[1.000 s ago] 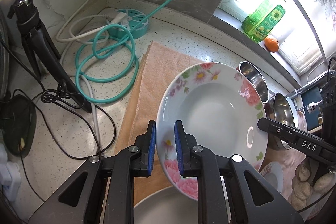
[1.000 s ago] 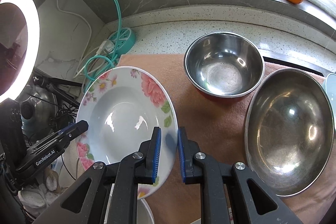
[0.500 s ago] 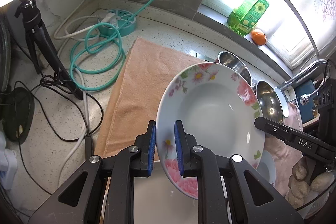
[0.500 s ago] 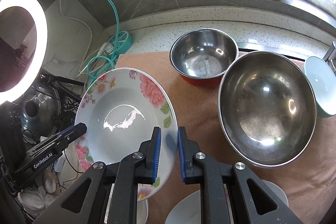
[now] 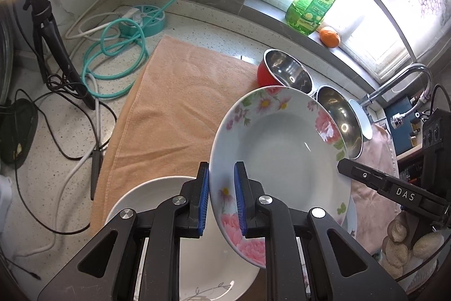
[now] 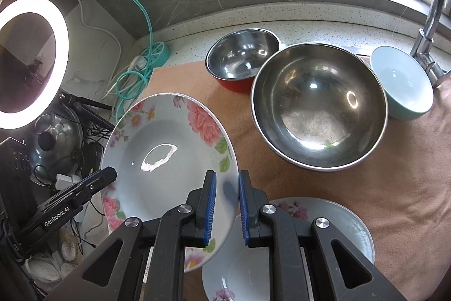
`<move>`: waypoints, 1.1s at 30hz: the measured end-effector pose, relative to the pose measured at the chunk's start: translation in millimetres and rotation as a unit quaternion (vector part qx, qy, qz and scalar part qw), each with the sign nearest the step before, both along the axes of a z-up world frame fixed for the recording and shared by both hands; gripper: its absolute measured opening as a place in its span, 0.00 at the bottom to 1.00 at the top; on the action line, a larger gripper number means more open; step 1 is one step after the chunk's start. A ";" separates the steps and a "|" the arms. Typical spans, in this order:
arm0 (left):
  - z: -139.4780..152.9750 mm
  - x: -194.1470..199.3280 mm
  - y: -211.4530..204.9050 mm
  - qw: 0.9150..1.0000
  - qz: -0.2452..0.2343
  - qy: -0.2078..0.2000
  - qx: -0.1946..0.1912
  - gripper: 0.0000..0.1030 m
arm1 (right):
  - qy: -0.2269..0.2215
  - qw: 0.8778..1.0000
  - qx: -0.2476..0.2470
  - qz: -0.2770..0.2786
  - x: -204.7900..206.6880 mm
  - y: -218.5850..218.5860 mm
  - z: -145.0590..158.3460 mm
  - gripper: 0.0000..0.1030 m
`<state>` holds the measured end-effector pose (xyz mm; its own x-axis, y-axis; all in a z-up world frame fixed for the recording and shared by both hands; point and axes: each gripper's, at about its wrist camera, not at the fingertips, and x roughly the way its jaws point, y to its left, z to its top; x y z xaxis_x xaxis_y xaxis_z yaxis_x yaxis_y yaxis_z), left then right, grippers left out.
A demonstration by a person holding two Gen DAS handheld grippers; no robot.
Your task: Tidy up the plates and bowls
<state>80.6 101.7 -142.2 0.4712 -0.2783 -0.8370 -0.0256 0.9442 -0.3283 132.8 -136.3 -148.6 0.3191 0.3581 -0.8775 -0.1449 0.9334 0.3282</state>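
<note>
step: carry | left tongs and right tongs each clenched opposite rims of deep white rose-patterned plate, held aloft | below tongs: plain white plate, floral plate | advice: keep level, lower both together onto matching floral plate.

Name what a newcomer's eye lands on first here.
The floral plate, held above the counter with the left gripper and right gripper clamped on opposite rims. Next, the big steel bowl on the orange towel to its right, and the glowing ring light at far left.
</note>
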 end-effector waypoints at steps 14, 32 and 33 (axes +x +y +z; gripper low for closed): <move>-1.0 -22.9 -41.2 1.000 -0.019 0.007 -0.009 0.15 | 0.010 1.000 -0.006 -0.013 -32.1 -44.1 -0.7 0.14; -15.7 -34.8 -98.9 0.997 -0.068 0.028 -0.011 0.15 | 0.032 0.998 -0.009 -0.056 -65.1 -110.7 -14.1 0.14; -16.2 -35.2 -100.3 0.997 -0.070 0.029 -0.011 0.15 | 0.034 0.998 -0.009 -0.057 -66.7 -112.4 -15.3 0.14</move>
<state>45.5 1.4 -158.4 0.3779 -0.3560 -0.8546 0.0856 0.9326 -0.3507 66.1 -248.7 -164.0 0.2973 0.3062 -0.9043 -0.0148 0.9485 0.3163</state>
